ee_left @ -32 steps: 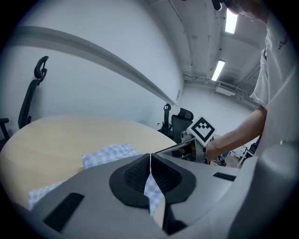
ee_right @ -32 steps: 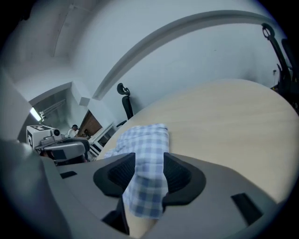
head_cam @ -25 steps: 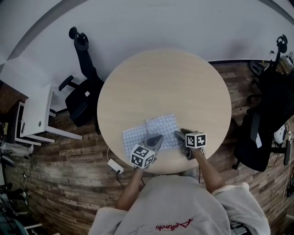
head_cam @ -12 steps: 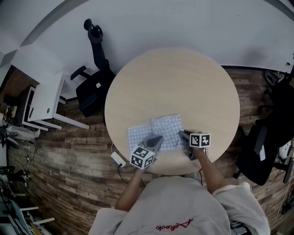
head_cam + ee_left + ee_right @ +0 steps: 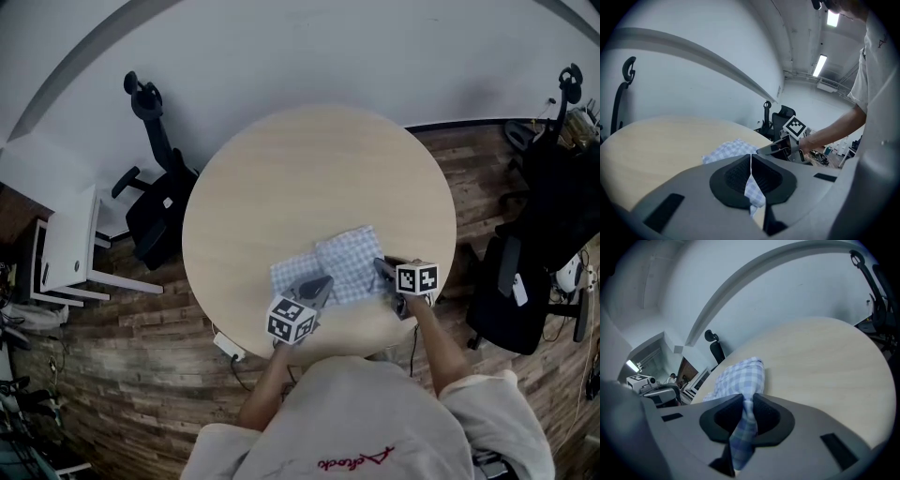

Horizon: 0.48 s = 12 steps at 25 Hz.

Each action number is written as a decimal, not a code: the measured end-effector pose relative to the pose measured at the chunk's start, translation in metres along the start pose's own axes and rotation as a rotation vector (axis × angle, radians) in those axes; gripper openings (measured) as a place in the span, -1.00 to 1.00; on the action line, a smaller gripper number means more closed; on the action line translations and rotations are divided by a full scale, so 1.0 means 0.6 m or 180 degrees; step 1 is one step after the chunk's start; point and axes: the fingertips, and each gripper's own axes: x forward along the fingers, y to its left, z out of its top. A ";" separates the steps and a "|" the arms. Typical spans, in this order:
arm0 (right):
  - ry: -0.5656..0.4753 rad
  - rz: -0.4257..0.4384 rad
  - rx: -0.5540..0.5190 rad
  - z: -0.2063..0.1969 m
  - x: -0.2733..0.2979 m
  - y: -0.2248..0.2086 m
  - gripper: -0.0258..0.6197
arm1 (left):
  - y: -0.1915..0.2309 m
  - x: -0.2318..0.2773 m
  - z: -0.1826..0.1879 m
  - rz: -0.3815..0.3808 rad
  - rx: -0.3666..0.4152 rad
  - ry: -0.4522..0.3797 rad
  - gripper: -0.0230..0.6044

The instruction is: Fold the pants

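Observation:
The blue-and-white checked pants [image 5: 330, 266] lie bunched on the near part of the round wooden table [image 5: 309, 169]. My left gripper [image 5: 320, 286] is shut on their near edge; in the left gripper view a strip of checked cloth [image 5: 752, 186] hangs pinched between the pads. At the cloth's right end, my right gripper [image 5: 381, 268] has just been closing and now grips a fold of the pants [image 5: 743, 423]. Beyond each set of jaws the rest of the pants [image 5: 739, 377] spreads over the tabletop. The right gripper [image 5: 780, 148] also shows in the left gripper view.
The table's near edge [image 5: 328, 354] runs just under both hands. A black office chair [image 5: 155, 211] and a white desk [image 5: 66, 248] stand to the left. More black chairs [image 5: 525, 281] are on the right. A white power strip [image 5: 228, 345] lies on the wooden floor.
Both grippers and the pants have shifted to the right across the table. The right gripper's jaws have closed on the cloth's right end.

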 end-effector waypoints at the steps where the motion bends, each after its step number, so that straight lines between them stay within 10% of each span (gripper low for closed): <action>1: -0.0020 -0.0014 -0.0021 0.006 -0.006 -0.001 -0.66 | -0.004 0.005 0.003 -0.0031 0.0018 0.0000 -0.82; 12: -0.0186 0.0245 -0.0248 0.035 -0.019 0.174 -0.66 | 0.040 -0.058 -0.018 -0.0059 0.0004 -0.0093 -0.82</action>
